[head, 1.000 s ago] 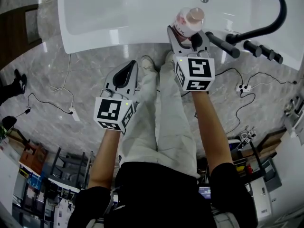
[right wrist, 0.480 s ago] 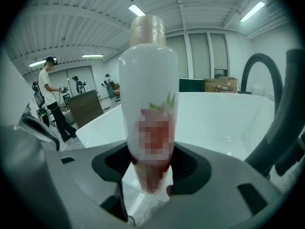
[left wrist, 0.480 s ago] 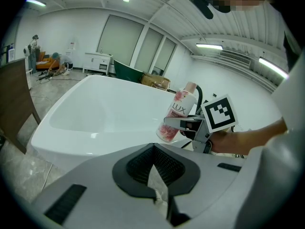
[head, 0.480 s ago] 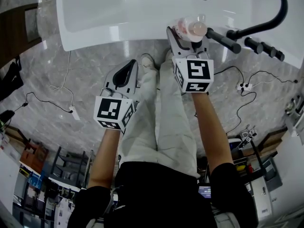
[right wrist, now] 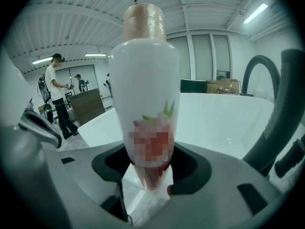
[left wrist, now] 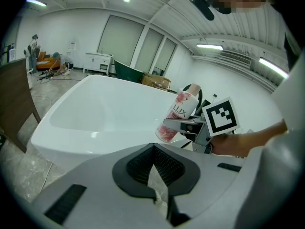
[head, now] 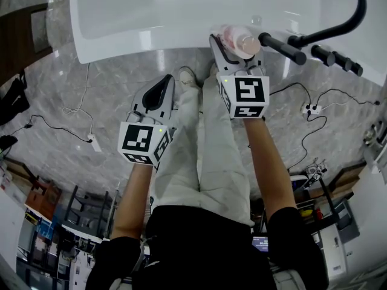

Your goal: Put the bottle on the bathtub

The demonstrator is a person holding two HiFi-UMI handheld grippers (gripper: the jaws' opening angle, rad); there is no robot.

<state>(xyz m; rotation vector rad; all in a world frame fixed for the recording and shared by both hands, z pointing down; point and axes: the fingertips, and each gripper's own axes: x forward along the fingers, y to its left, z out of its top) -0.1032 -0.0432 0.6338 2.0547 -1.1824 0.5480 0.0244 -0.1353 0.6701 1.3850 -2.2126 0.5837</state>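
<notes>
A white and pink bottle (head: 237,39) with a tan cap stands upright between the jaws of my right gripper (head: 237,46), which is shut on it, at the near rim of the white bathtub (head: 151,40). The right gripper view has the bottle (right wrist: 147,104) filling the middle, with the tub (right wrist: 224,113) behind it. From the left gripper view the bottle (left wrist: 178,114) shows held over the tub's rim (left wrist: 71,137). My left gripper (head: 158,98) hangs lower left over the floor, shut and holding nothing, its jaws (left wrist: 155,190) pressed together.
A black curved faucet (head: 338,17) with handles (head: 329,58) stands on the tub's right end, close to the bottle. Grey marble floor (head: 72,132) carries cables and a power strip (head: 94,144). People (right wrist: 59,99) stand far off by a dark wood panel (left wrist: 16,99).
My right gripper has carried the bottle a little farther forward and left, over the tub's rim. The left gripper has stayed almost still.
</notes>
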